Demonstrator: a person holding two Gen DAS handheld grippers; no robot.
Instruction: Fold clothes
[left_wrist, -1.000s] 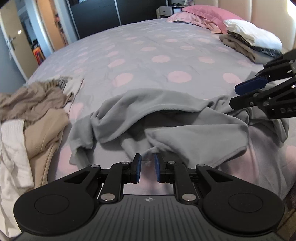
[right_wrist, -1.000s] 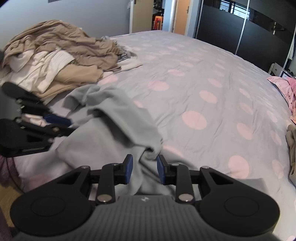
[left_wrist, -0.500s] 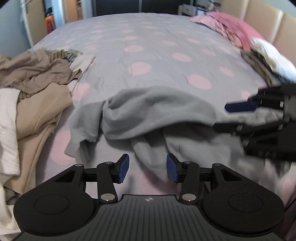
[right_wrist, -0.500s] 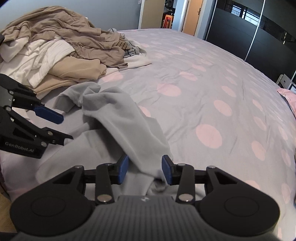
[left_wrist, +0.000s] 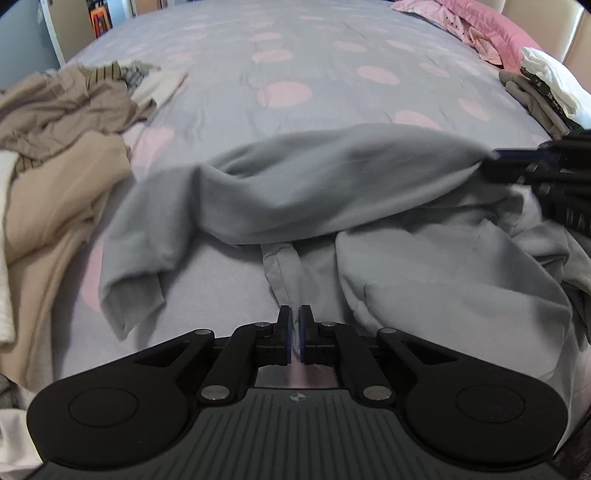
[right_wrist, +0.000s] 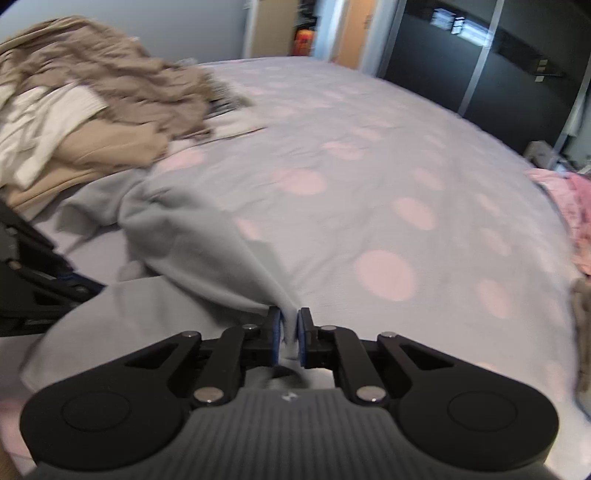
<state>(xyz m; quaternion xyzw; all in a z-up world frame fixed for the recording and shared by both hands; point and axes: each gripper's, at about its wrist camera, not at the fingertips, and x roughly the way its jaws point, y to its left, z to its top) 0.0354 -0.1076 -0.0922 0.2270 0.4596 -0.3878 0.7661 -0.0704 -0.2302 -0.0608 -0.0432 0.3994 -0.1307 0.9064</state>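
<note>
- Left gripper (left_wrist: 294, 334): fingers nearly together, clamped on a narrow grey fold of the grey garment (left_wrist: 332, 184) at its near edge. The pinched strip runs up from the fingers to the bulk of the cloth.
- Right gripper (right_wrist: 289, 338): fingers pressed on a gathered point of the same grey garment (right_wrist: 192, 243); cloth fans out from the pinch toward upper left.
- In the left wrist view the right gripper (left_wrist: 524, 157) shows at the right edge, blurred, with a broad band of grey cloth stretched from it across the frame and lifted clear of the bed.
- In the right wrist view the left gripper (right_wrist: 33, 280) shows at the left edge, dark and partly cut off; its finger state is not readable from this view.
- Garment position: at the near edge of the bed (left_wrist: 295, 74), on a lilac cover with pink dots. One sleeve-like end droops at lower left; a flatter panel lies at lower right beside the left gripper.
- Pile of unfolded clothes (left_wrist: 55, 147), beige, brown and white, lies on the bed to the left of the garment, near it; contact between them cannot be told.
- Same pile (right_wrist: 81, 103) sits upper left in the right wrist view, blurred.
- Small stack of clothes (left_wrist: 543, 85), with white on top, at the far right of the bed.
- Pink bedding (left_wrist: 480, 22) at the far end of the bed, well apart from the garment.
- Dark wardrobe doors (right_wrist: 461, 55) behind the bed.
</note>
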